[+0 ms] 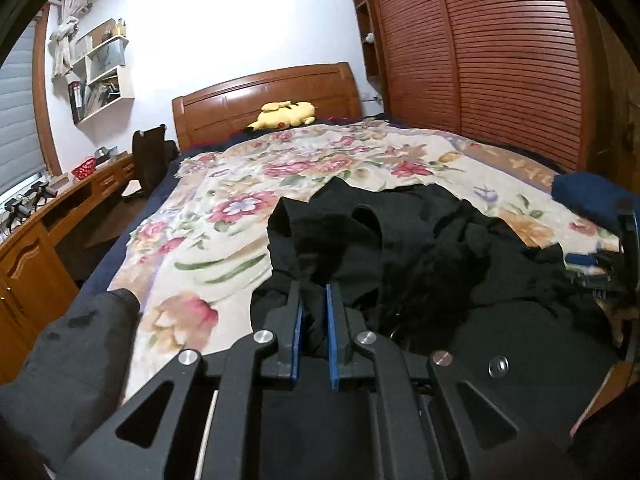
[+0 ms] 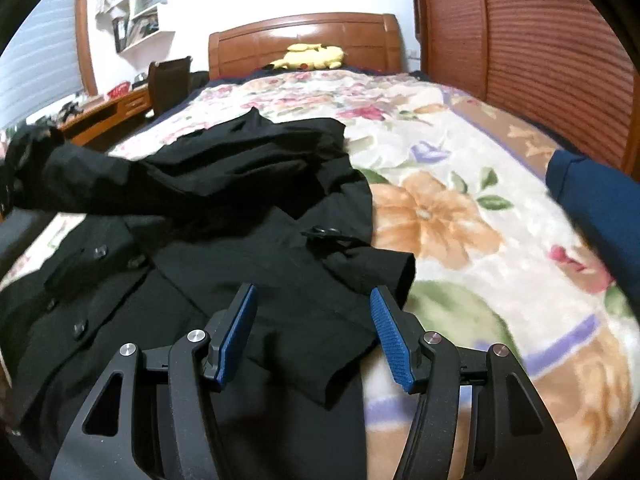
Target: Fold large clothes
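A large black coat (image 1: 440, 248) lies crumpled on the floral bedspread (image 1: 224, 208). My left gripper (image 1: 314, 292) is shut on a raised fold of the black coat, which bunches up above its blue pads. In the right wrist view the coat (image 2: 224, 208) spreads across the bed with buttons and a sleeve cuff (image 2: 384, 268) showing. My right gripper (image 2: 314, 300) is open and empty, just above the coat's sleeve near the cuff. The right gripper also shows at the right edge of the left wrist view (image 1: 612, 264).
A yellow plush toy (image 1: 286, 114) lies by the wooden headboard (image 1: 264, 92). A dark blue folded item (image 2: 600, 200) sits at the bed's right side. A slatted wardrobe (image 1: 500, 60) stands right, a wooden desk (image 1: 48, 216) and chair (image 1: 150, 160) left.
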A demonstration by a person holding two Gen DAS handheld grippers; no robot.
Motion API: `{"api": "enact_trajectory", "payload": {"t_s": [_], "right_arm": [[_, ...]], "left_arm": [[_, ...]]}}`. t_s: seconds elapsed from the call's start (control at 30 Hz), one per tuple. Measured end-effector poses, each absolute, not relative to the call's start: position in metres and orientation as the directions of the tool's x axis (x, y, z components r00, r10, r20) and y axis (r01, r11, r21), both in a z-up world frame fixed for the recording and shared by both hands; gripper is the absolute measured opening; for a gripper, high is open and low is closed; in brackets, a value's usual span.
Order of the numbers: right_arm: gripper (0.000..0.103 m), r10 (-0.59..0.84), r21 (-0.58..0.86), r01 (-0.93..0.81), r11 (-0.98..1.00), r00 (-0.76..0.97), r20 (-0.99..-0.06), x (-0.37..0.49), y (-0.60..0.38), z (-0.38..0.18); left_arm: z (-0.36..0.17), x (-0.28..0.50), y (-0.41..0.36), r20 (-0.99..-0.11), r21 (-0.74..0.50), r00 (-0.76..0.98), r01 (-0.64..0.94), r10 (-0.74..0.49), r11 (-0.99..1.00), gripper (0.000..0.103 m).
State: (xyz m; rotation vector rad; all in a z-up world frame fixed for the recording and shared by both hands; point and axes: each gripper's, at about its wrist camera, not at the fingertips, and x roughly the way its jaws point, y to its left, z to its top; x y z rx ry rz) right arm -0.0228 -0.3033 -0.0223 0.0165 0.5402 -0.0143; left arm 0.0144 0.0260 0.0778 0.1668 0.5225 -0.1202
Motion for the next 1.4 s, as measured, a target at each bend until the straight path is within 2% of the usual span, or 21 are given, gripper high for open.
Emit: {"api": "enact_trajectory", "payload": {"t_s": [0.2, 0.5, 0.57, 0.63, 0.73, 0.87, 0.93, 1.17, 1.4], "right_arm": [[0.060, 0.014, 0.075, 0.026, 0.997, 0.869, -0.494, -0.028, -0.300, -0.010], [0.060, 0.063, -0.003, -0.075, 0.997, 0.866, -0.497, -0.024, -0.254, -0.005], [0.060, 0.087, 0.002, -0.098, 0.995, 0.870, -0.485, -0.024, -0.245, -0.002], [0.060, 0.099, -0.009, -0.118, 0.993, 0.873, -0.478, -0.025, -0.234, -0.001], [0.060, 0.108, -0.032, -0.141, 0.990, 0.869, -0.483, -0.022, -0.221, -0.002], [0.060, 0.117, -0.057, -0.166, 0.985, 0.865, -0.488, -0.019, -0.205, -0.004], [0.060, 0.121, -0.066, -0.175, 0.982, 0.864, -0.488, -0.019, -0.201, -0.006], [0.060, 0.127, -0.058, -0.177, 0.983, 0.865, -0.486, -0.018, -0.196, -0.007], [0.060, 0.128, -0.055, -0.177, 0.983, 0.864, -0.488, -0.014, -0.190, -0.006]], "left_arm": [[0.037, 0.005, 0.022, -0.578, 0.147, 0.812, 0.200, -0.080, 0.969, 0.008], [0.020, -0.005, 0.028, -0.613, 0.102, 0.779, 0.240, -0.129, 0.965, 0.017], [0.022, -0.011, 0.033, -0.606, 0.080, 0.782, 0.242, -0.146, 0.967, 0.021], [0.026, -0.016, 0.037, -0.593, 0.064, 0.788, 0.249, -0.164, 0.966, 0.031], [0.031, -0.022, 0.045, -0.574, 0.049, 0.800, 0.247, -0.175, 0.968, 0.040], [0.038, -0.013, 0.051, -0.562, 0.067, 0.811, 0.241, -0.163, 0.968, 0.046], [0.042, 0.000, 0.055, -0.567, 0.056, 0.808, 0.231, -0.160, 0.971, 0.054], [0.043, 0.055, 0.068, -0.612, 0.000, 0.775, 0.202, -0.160, 0.979, 0.056], [0.018, 0.091, 0.070, -0.677, 0.017, 0.726, 0.179, -0.120, 0.984, 0.056]]}}
